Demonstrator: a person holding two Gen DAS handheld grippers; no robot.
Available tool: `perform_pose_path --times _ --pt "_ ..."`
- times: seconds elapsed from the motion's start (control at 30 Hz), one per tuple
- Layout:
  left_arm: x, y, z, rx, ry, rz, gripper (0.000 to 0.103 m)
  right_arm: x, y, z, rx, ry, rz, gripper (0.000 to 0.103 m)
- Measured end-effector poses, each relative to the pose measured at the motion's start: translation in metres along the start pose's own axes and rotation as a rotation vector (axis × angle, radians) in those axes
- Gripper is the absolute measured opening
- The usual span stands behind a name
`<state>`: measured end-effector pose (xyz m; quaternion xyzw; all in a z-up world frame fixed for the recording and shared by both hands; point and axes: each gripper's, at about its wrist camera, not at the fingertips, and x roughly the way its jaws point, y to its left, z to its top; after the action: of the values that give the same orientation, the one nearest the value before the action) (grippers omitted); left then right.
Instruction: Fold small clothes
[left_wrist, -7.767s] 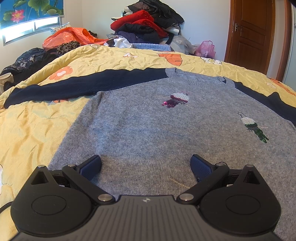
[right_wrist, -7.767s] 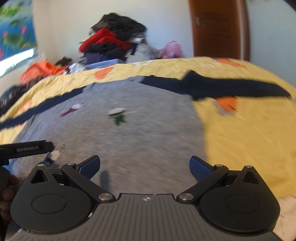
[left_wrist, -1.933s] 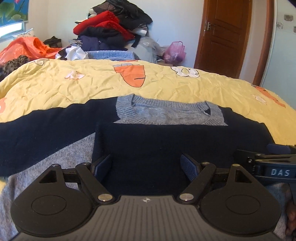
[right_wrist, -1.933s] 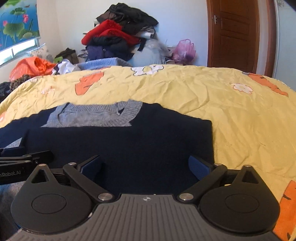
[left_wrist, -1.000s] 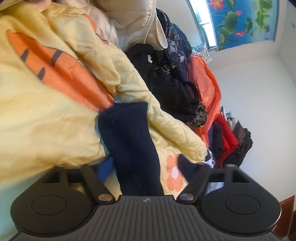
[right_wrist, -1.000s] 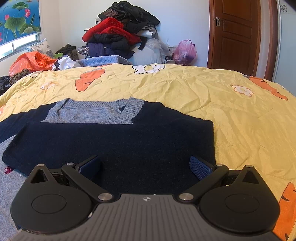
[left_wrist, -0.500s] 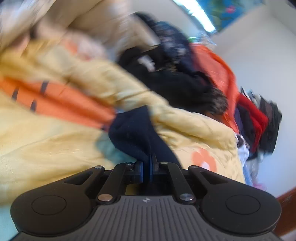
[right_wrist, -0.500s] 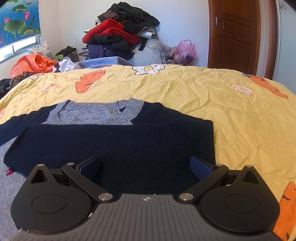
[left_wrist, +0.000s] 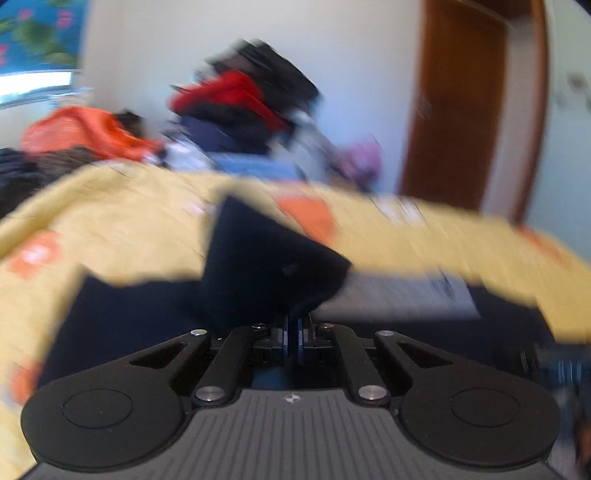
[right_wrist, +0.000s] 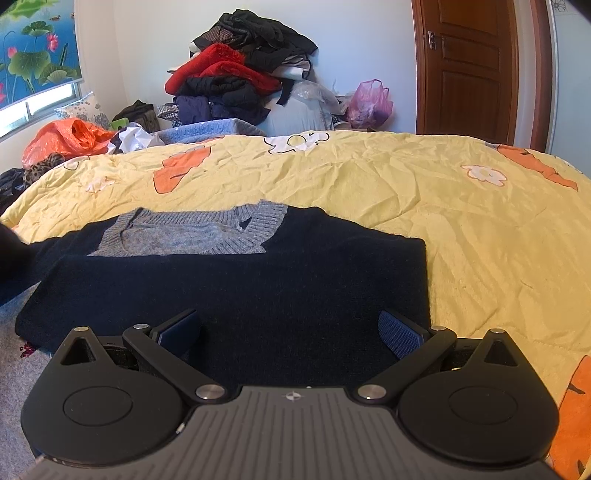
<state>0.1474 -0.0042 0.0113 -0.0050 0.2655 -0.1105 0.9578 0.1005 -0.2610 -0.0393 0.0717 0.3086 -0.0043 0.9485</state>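
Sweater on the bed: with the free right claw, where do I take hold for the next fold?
Probably the sweater's right folded edge, coming from the bare yellow bedspread. That edge lies straight and flat with clear room beside it. The right claw is open above it; the left claw already pinches the navy sleeve.

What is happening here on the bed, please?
A person is folding a grey sweater with navy sleeves on a yellow quilt. The left gripper is shut on the left navy sleeve and lifts it above the sweater. The right gripper is open over the right sleeve, which already lies folded across the body.
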Motion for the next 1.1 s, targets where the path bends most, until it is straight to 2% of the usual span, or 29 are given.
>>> perform_pose_path --times 0.1,0.13,0.23,0.3,0.37,0.4,0.43,0.47,0.53,0.6,0.67,0.77,0.9,1.0,1.03,1.1 --pt "0.008 -0.013 -0.019 0.060 0.047 0.011 0.005 -0.001 -0.001 0.000 0.007 -0.003 0.007 0.103" --pt "0.006 -0.013 -0.019 0.061 0.036 0.017 0.005 -0.001 -0.001 0.000 0.010 -0.004 0.009 0.103" --pt "0.006 -0.009 -0.020 0.027 0.049 -0.007 0.006 -0.001 -0.002 0.000 0.016 -0.006 0.014 0.103" --pt "0.006 -0.005 -0.020 -0.010 0.041 -0.056 0.014 -0.001 -0.002 0.000 0.015 -0.005 0.013 0.103" --pt "0.006 0.001 -0.021 -0.071 0.023 -0.100 0.032 0.000 -0.002 0.001 0.013 -0.001 0.017 0.103" --pt "0.003 0.006 -0.022 -0.103 0.007 -0.112 0.038 0.000 -0.002 0.002 0.007 0.007 0.020 0.103" --pt "0.000 0.009 -0.021 -0.126 -0.017 -0.107 0.055 0.001 -0.001 0.005 0.002 0.022 0.020 0.103" --pt "-0.004 0.011 -0.022 -0.148 -0.048 -0.079 0.082 0.000 -0.001 0.010 0.014 0.042 0.023 0.103" --pt "-0.016 0.019 -0.023 -0.215 -0.137 -0.015 0.101 -0.007 -0.001 0.020 0.114 0.048 0.106 0.103" --pt "-0.021 0.028 -0.027 -0.278 -0.181 -0.033 0.101 -0.012 0.001 0.029 0.240 0.053 0.245 0.103" --pt "-0.018 0.032 -0.026 -0.309 -0.164 0.006 0.101 -0.006 0.012 0.039 0.314 0.113 0.357 0.103" --pt "-0.019 0.037 -0.026 -0.357 -0.174 0.060 0.101 0.016 0.038 0.049 0.361 0.215 0.465 0.102" --pt "-0.026 0.047 -0.030 -0.424 -0.209 0.123 0.101 0.046 0.078 0.053 0.328 0.314 0.473 0.088" --pt "-0.027 0.056 -0.030 -0.463 -0.203 0.128 0.101 0.055 0.099 0.053 0.280 0.319 0.440 0.064" --pt "-0.026 0.057 -0.030 -0.468 -0.201 0.126 0.101 0.057 0.103 0.054 0.263 0.319 0.419 0.060" --pt "-0.026 0.056 -0.030 -0.465 -0.199 0.130 0.101 0.056 0.108 0.052 0.248 0.306 0.415 0.059"
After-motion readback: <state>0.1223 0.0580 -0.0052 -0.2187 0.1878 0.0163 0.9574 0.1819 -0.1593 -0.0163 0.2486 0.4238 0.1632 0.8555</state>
